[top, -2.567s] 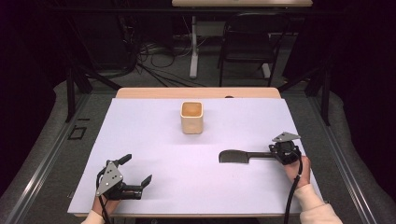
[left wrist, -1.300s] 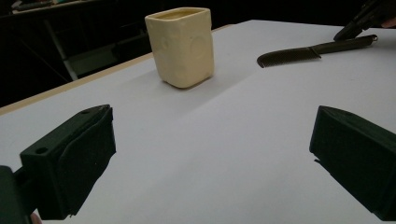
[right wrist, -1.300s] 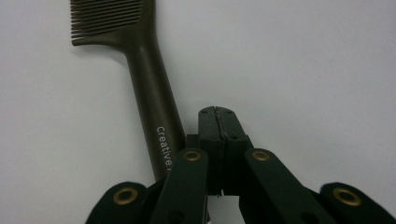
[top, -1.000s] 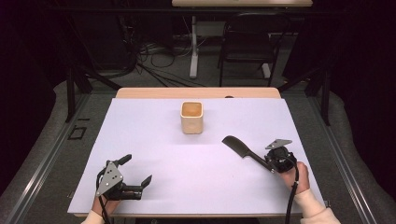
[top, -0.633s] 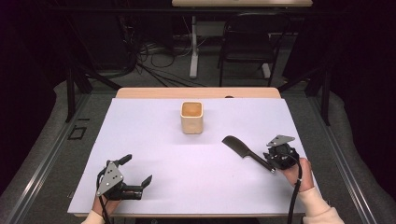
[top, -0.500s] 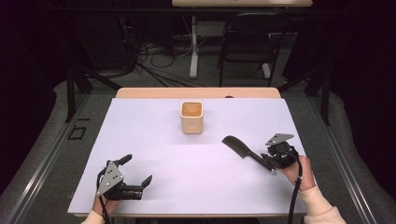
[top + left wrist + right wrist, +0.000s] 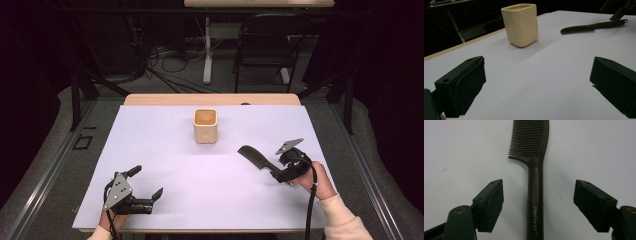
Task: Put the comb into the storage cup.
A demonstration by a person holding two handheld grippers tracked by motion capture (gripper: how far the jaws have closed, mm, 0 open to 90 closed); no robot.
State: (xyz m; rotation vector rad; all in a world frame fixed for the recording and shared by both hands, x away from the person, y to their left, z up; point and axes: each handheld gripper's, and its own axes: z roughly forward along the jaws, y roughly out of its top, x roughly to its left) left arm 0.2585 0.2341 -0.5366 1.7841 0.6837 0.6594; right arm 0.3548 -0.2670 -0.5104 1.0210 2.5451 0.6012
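Observation:
A dark comb [image 7: 255, 159] lies flat on the white table, right of centre, teeth end pointing far-left. My right gripper [image 7: 278, 172] sits at its handle end. In the right gripper view the comb's handle [image 7: 535, 182] runs up between the two jaws with a clear gap on each side. Those jaws have just been opening and stand open, off the comb. My left gripper [image 7: 147, 181] rests near the front left corner, open and holding nothing [image 7: 537, 75]. From there the comb [image 7: 584, 28] shows at far right.
A cream square cup [image 7: 205, 127] stands upright at the table's middle back, seen close in the left gripper view [image 7: 520, 23]. The white table sheet [image 7: 165, 150] ends at a wooden strip behind. A dark chair and cables lie beyond the table.
The right gripper's jaws have spread apart and let go of the comb, which now lies on the table. The right hand has drawn back slightly. The left gripper has stayed put.

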